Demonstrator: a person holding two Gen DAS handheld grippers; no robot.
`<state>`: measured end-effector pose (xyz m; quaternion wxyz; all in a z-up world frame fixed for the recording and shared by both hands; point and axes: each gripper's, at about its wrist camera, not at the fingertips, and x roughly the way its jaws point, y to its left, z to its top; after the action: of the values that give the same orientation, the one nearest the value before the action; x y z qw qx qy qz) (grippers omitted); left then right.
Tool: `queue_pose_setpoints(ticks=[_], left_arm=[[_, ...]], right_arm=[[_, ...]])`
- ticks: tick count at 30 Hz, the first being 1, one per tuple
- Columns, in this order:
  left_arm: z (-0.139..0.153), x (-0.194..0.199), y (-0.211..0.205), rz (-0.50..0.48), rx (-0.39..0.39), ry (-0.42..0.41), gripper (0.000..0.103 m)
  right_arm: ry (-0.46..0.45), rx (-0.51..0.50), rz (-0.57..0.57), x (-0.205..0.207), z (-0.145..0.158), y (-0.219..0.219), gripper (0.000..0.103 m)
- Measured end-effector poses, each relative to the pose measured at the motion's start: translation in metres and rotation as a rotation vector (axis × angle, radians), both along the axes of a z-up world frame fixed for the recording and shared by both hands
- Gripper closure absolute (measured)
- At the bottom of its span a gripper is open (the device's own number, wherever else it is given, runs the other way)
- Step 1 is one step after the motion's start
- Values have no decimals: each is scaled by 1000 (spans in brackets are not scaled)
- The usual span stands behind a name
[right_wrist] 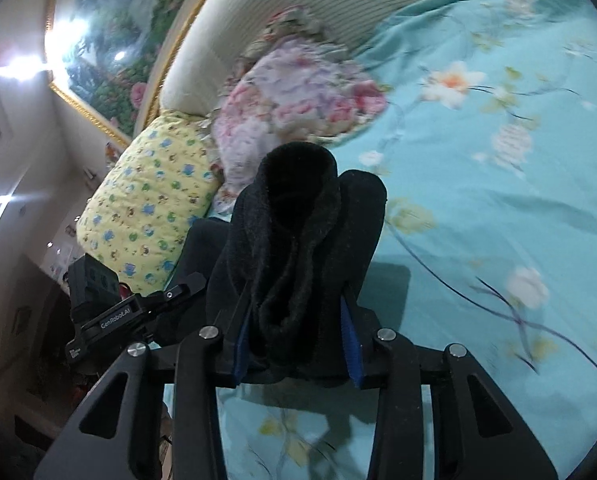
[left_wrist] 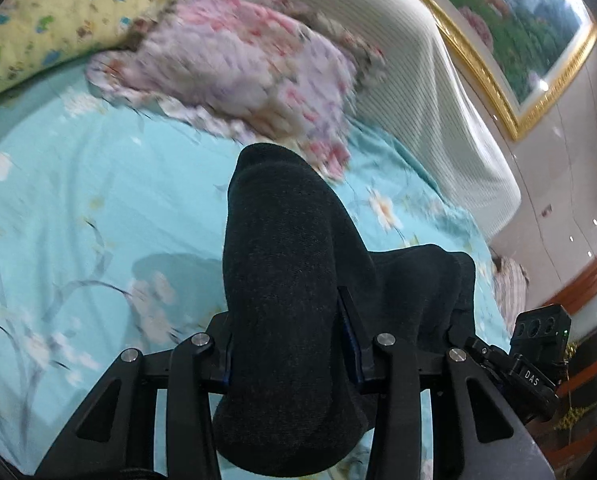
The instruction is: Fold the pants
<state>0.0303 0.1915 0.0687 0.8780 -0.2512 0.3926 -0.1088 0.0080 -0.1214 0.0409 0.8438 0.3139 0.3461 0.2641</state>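
The dark charcoal pants (left_wrist: 286,264) are bunched thick between the fingers of my left gripper (left_wrist: 290,344), which is shut on them and holds them above the turquoise flowered bed sheet (left_wrist: 98,208). In the right wrist view my right gripper (right_wrist: 298,340) is shut on another bunch of the same pants (right_wrist: 294,248), also lifted off the sheet (right_wrist: 498,184). The fabric hides the fingertips of both grippers. The other gripper's camera block shows at each view's edge (left_wrist: 538,328) (right_wrist: 94,284).
A pink and lilac flowered pillow (left_wrist: 238,64) and a yellow printed pillow (left_wrist: 50,12) lie at the head of the bed. A cream ribbed headboard (left_wrist: 418,60) and a gold-framed picture (left_wrist: 518,32) stand behind. The bed edge is at the right in the left wrist view.
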Motion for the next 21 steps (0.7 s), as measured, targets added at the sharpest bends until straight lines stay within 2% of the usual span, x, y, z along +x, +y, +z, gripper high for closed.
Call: queue_pose_setpoints(ticks=[7,15,21], left_arm=[[6,19,45,85,32,6,62],[-14,42,71,119,65,56,62],[-29,43,76,121,77,81,61]], right_arm=[[-1,-4,69,45,5,42,64],[1,-121,134,85,2,81,63],[34,-126,139,97,-15,85,63]])
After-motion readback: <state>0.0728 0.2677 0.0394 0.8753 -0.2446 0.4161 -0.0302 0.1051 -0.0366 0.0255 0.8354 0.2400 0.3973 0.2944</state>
